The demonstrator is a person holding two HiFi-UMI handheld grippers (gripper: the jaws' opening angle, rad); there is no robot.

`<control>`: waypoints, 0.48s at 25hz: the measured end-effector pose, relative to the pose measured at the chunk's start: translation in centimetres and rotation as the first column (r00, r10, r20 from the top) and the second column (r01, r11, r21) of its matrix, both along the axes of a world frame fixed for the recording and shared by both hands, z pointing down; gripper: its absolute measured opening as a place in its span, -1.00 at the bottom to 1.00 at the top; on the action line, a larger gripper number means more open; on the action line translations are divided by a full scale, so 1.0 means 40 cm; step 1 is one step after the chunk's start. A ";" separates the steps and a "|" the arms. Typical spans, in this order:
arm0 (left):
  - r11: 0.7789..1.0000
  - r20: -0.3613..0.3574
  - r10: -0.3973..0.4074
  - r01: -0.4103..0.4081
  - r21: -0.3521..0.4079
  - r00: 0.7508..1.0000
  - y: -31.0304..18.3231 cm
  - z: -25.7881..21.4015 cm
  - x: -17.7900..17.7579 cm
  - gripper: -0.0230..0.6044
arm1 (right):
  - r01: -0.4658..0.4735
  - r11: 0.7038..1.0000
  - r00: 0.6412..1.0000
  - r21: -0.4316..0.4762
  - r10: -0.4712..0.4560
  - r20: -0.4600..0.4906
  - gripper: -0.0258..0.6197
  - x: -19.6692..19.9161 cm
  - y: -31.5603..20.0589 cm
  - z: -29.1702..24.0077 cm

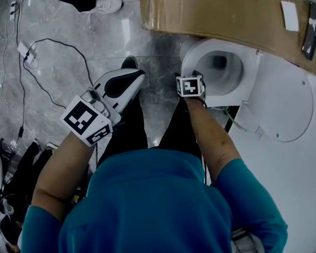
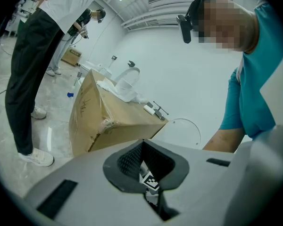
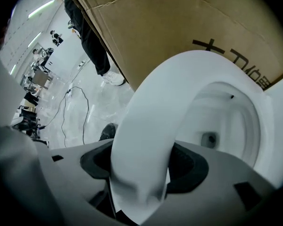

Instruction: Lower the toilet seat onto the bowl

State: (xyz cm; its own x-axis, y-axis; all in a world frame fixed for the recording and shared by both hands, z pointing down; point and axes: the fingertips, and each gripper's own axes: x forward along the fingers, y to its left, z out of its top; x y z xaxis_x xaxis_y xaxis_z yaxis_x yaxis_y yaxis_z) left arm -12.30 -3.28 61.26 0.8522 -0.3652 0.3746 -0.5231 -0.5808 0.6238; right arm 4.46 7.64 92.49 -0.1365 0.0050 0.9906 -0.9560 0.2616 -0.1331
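Right gripper view: the toilet seat (image 3: 151,121) fills the middle, a smooth, glossy white ring. Its front edge is pinched between the dark pads of the right hand-held gripper (image 3: 142,167), whose jaws are clamped on both faces of it. That's a firm nip on a slick, rounded plastic edge, taken at the front, which I judge gives the best control as the seat hinges down.

Behind the ring the bowl (image 3: 228,126) opens up in gleaming white, with the drain hole deep inside. From the head view the seat circles the bowl's opening and looks low over it. Whether it touches the rim yet, I can't tell.

There's no desk here; everything stands on the floor (image 1: 58,57), polished grey stone with pale veins. A big cardboard box (image 1: 216,7), matte brown with a taped corner, sits close behind the toilet. A round white panel (image 1: 287,107), likely the lid, lies to the bowl's far side.

The left hand-held gripper (image 1: 134,79) hangs over the floor, well apart from the toilet. Its ribbed pads meet at the tips and there's nothing between them. I reckon it's parked clear so one gripper guides the seat alone.

A black cable (image 1: 68,45) loops across the floor, and someone's white shoe (image 1: 108,5) stands near the box.
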 end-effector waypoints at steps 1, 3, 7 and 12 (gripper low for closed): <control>1.000 0.001 -0.001 0.001 -0.001 1.000 0.001 0.001 -0.002 -0.95 | 0.006 1.000 1.000 0.003 -0.006 -0.015 0.00 0.000 -0.002 -0.002; 1.000 0.001 -0.002 0.002 -0.004 1.000 0.003 0.003 -0.003 -0.95 | 0.015 1.000 0.999 0.011 -0.015 -0.043 0.03 -0.001 -0.008 -0.006; 1.000 -0.001 0.001 -0.001 -0.009 1.000 0.009 0.007 0.001 -0.95 | -0.002 1.000 0.998 -0.006 0.002 -0.058 0.11 0.010 -0.004 0.011; 1.000 0.002 0.003 -0.003 -0.015 1.000 0.013 0.016 0.000 -0.95 | -0.012 1.000 0.998 -0.017 0.011 -0.060 0.13 0.011 -0.006 0.029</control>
State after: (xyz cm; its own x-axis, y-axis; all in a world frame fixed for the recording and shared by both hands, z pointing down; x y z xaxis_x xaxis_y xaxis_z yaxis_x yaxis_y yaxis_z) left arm -12.28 -2.77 61.90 0.8528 -0.3565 0.3817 -0.5222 -0.5730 0.6317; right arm 4.91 7.40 93.63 -0.0769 0.0212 0.9968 -0.9653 0.2486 -0.0797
